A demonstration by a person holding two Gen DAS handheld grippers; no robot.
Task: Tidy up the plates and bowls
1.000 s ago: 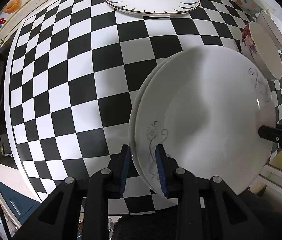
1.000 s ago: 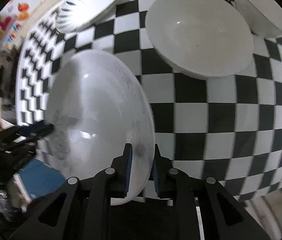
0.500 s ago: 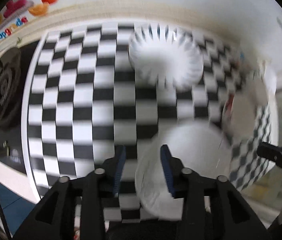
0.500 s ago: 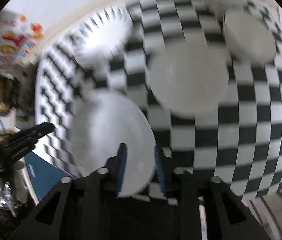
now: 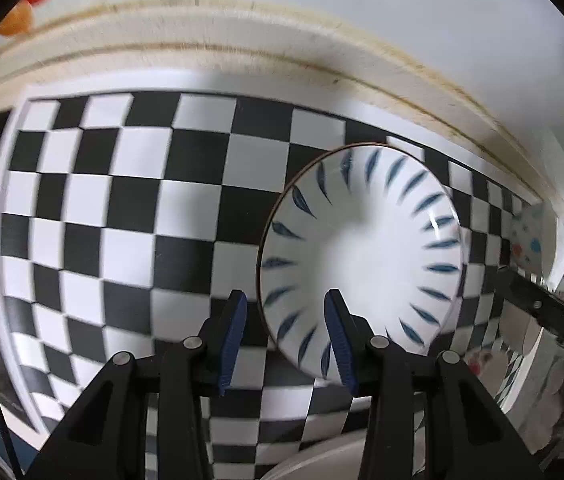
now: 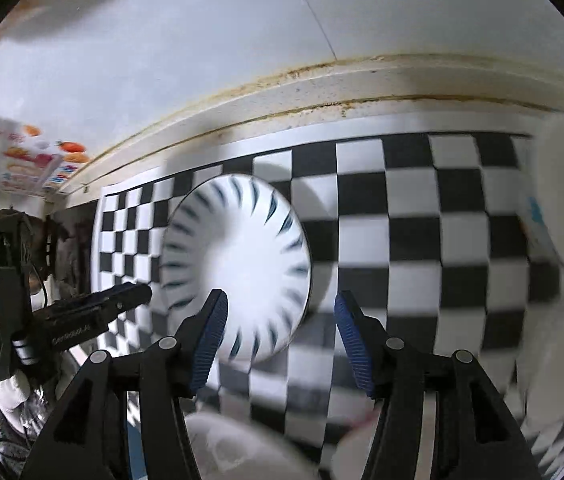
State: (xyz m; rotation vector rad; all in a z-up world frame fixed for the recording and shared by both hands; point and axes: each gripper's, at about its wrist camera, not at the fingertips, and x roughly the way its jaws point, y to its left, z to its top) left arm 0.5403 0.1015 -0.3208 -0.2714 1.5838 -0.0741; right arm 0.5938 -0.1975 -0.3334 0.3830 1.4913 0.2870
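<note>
Both the left tongs (image 5: 286,336) and the right tongs (image 6: 280,338) are being held spread and unloaded, just short of the blue-striped plate (image 5: 362,264) on the checkered counter (image 5: 122,200).

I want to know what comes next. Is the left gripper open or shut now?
Open. In the left wrist view the left gripper shows a wide gap between its blue fingers, with nothing held; the blue-striped plate lies on the checkered cloth beyond.
</note>
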